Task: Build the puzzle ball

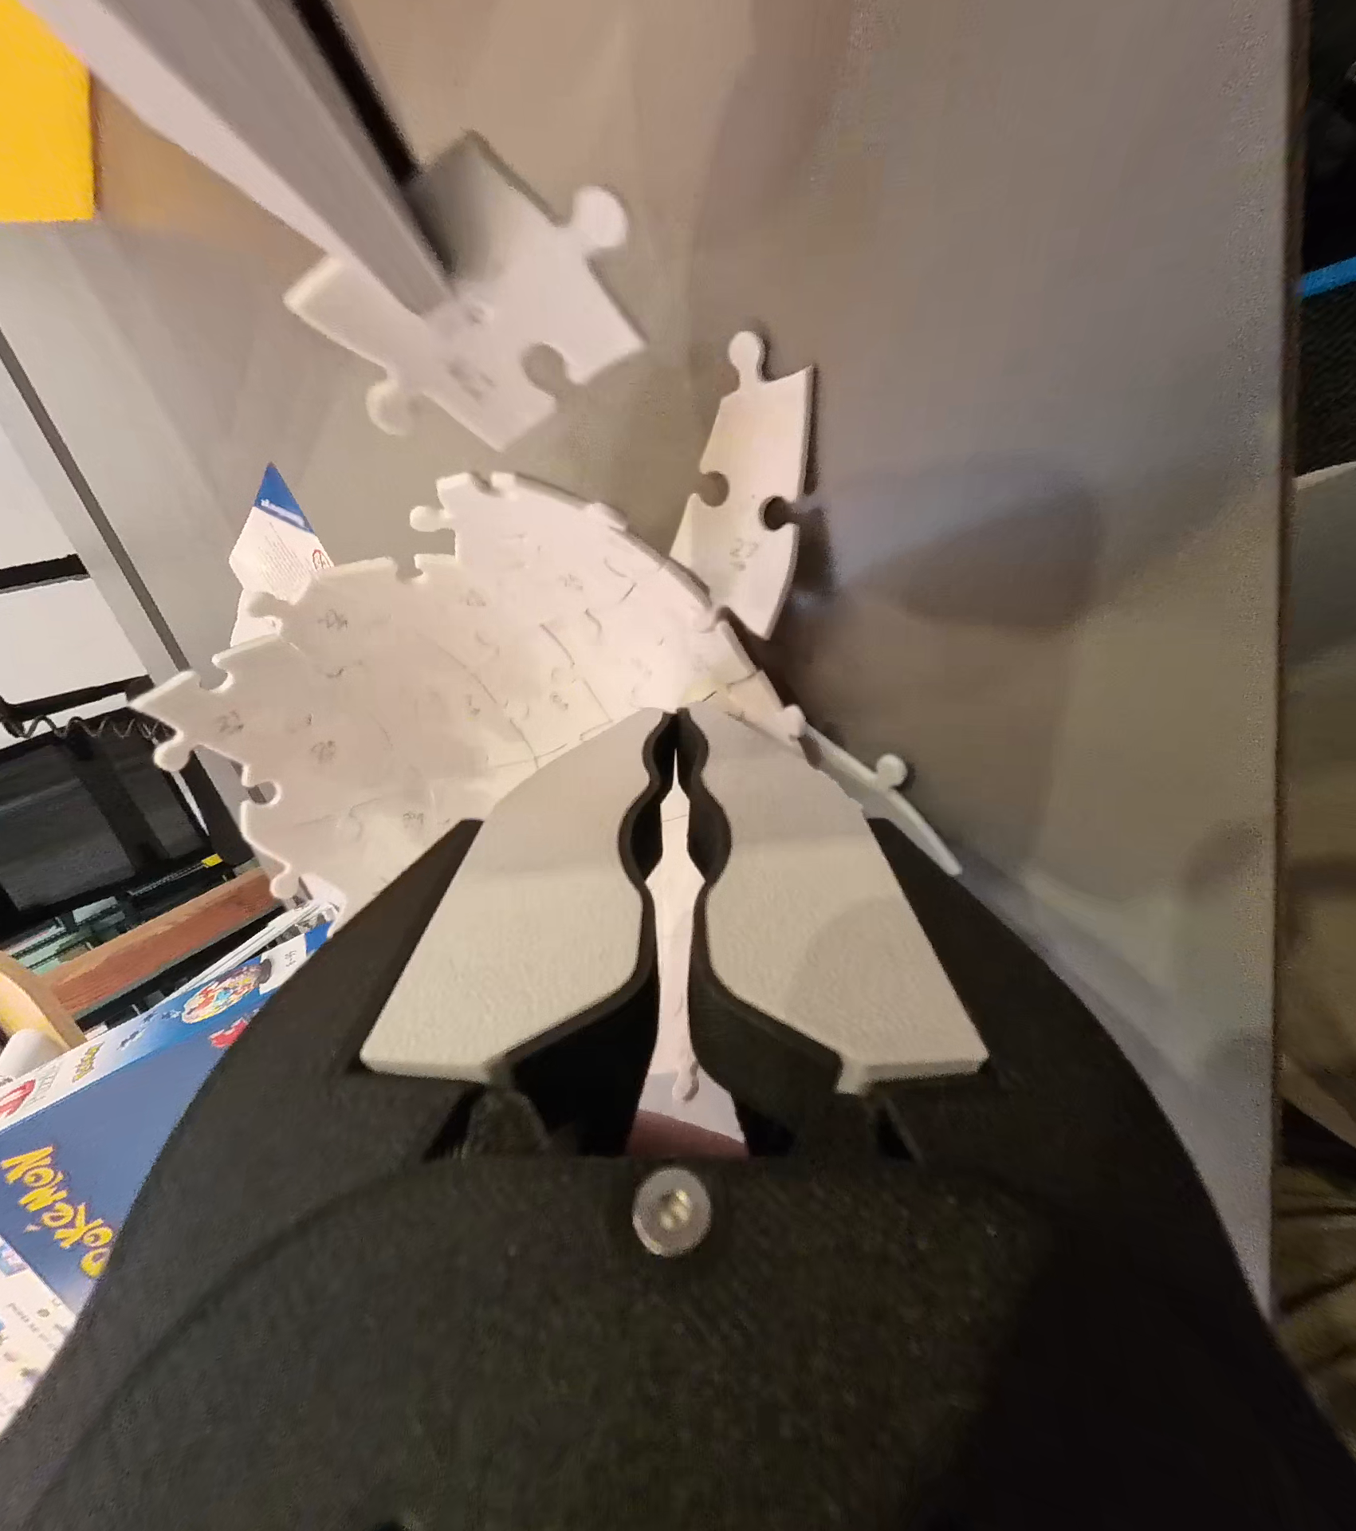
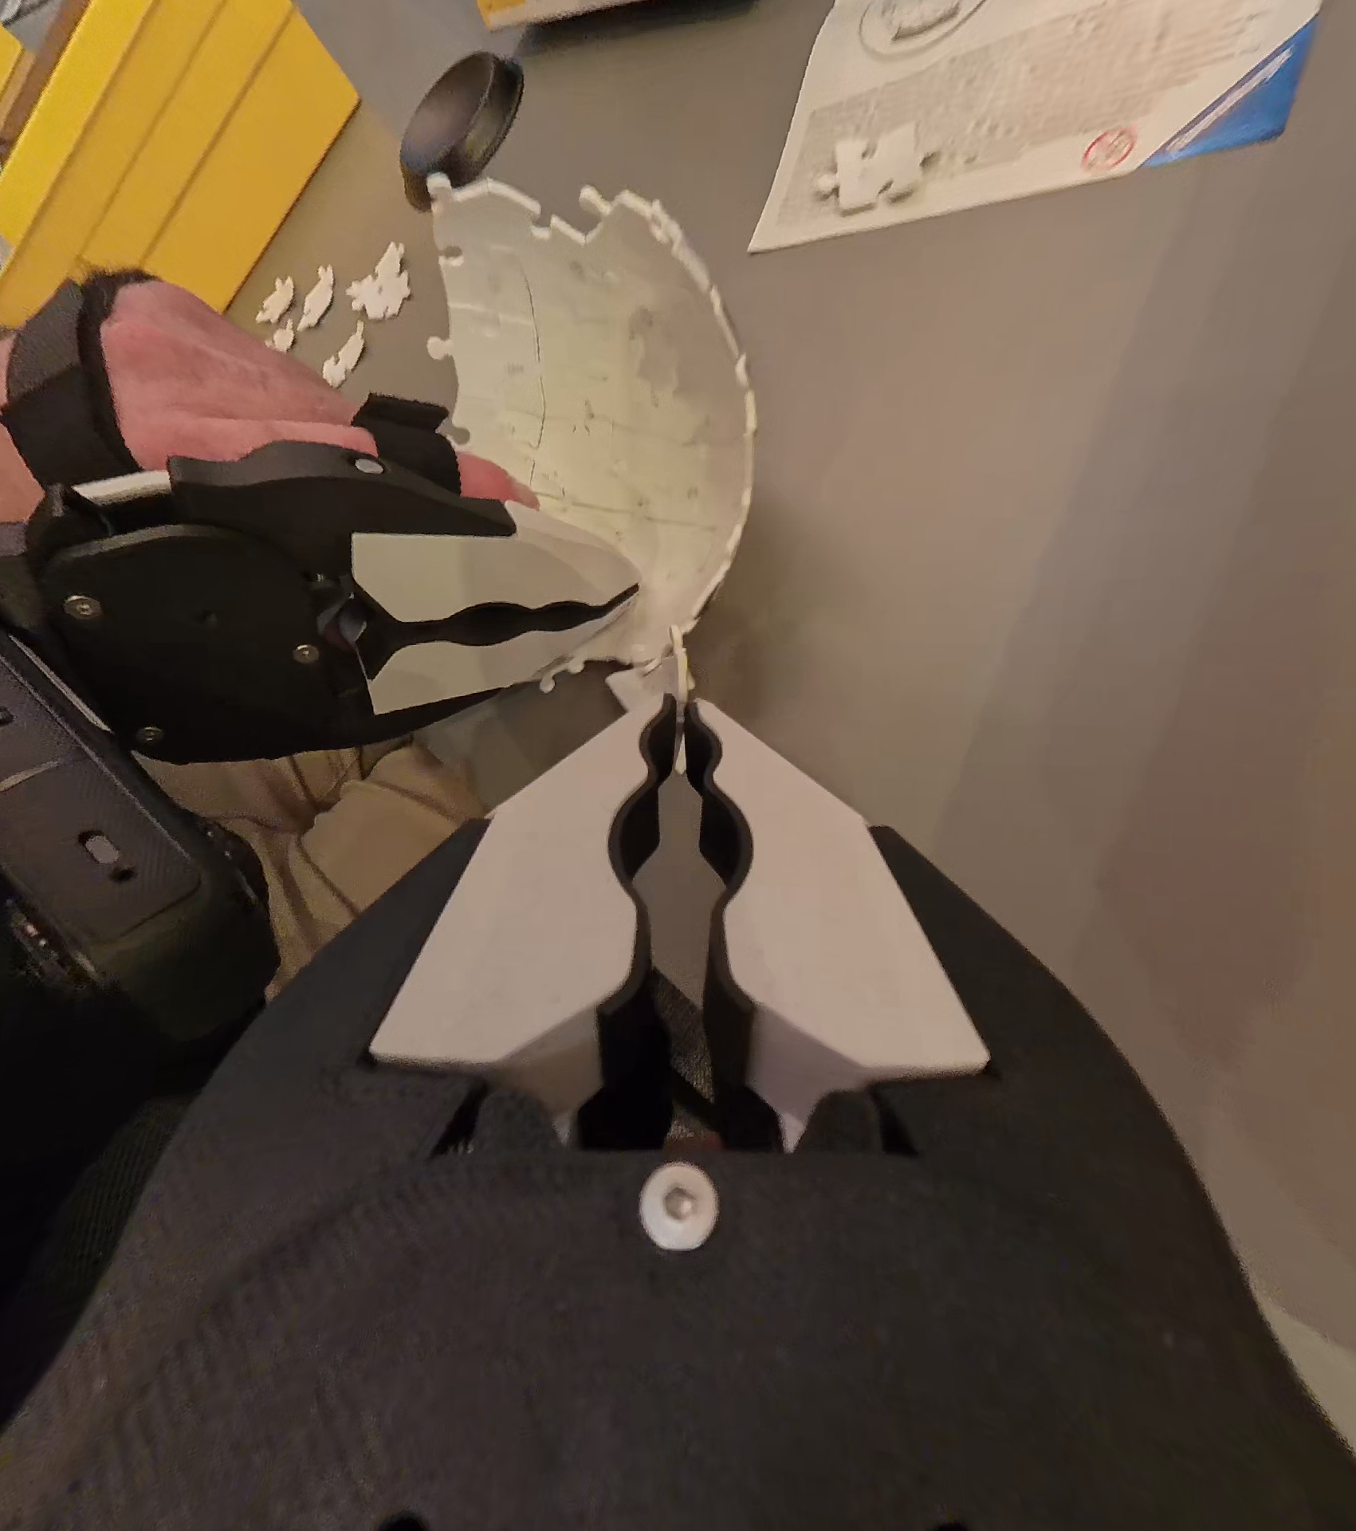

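The partly built puzzle ball [image 1: 442, 663] is a white curved shell of joined pieces, seen from its inner side and held tilted over the grey table. My left gripper [image 1: 676, 733] is shut on the shell's lower edge. It also shows in the right wrist view [image 2: 616, 601], gripping the shell [image 2: 600, 389]. My right gripper [image 2: 678, 733] is shut on a single white puzzle piece [image 2: 682, 663], seen edge-on next to the shell's lower rim. In the left wrist view that piece [image 1: 492, 331] hangs just above the shell, apart from it.
Several loose white pieces [image 2: 343, 315] lie on the grey table [image 2: 1072, 580] beyond the shell. A black round stand [image 2: 459, 116], yellow boxes [image 2: 161, 149] and an instruction sheet [image 2: 1030, 108] are at the back. A blue puzzle box [image 1: 78, 1160] lies left. Left tips to right tips: about 9 cm.
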Tool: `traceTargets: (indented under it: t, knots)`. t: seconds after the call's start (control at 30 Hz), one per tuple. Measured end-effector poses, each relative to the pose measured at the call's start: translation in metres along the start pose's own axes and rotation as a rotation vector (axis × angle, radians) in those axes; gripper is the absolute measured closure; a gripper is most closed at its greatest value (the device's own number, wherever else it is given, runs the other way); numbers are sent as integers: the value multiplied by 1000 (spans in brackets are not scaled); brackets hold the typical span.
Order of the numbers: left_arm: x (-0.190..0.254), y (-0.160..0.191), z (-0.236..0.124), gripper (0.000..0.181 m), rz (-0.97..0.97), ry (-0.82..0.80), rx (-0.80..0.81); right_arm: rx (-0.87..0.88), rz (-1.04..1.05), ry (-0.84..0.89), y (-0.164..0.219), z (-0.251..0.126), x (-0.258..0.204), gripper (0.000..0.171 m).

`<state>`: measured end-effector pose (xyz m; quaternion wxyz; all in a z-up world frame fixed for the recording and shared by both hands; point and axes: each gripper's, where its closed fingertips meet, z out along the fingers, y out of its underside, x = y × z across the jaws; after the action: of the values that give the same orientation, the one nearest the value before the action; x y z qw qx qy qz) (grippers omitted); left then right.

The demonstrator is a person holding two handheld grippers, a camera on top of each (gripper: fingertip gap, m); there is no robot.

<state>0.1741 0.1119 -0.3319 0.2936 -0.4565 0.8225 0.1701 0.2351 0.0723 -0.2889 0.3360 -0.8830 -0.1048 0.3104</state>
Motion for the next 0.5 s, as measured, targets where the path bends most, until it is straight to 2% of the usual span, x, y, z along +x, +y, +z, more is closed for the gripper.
traceTargets:
  t: [0.3,0.5]
  knots:
    - [-4,14,3,181,-22,5,-9,17,-28,31,-13,0,7,171]
    - [-6,15,1,181,-136,-14,43,34,-37,49,-20,-3,2,171]
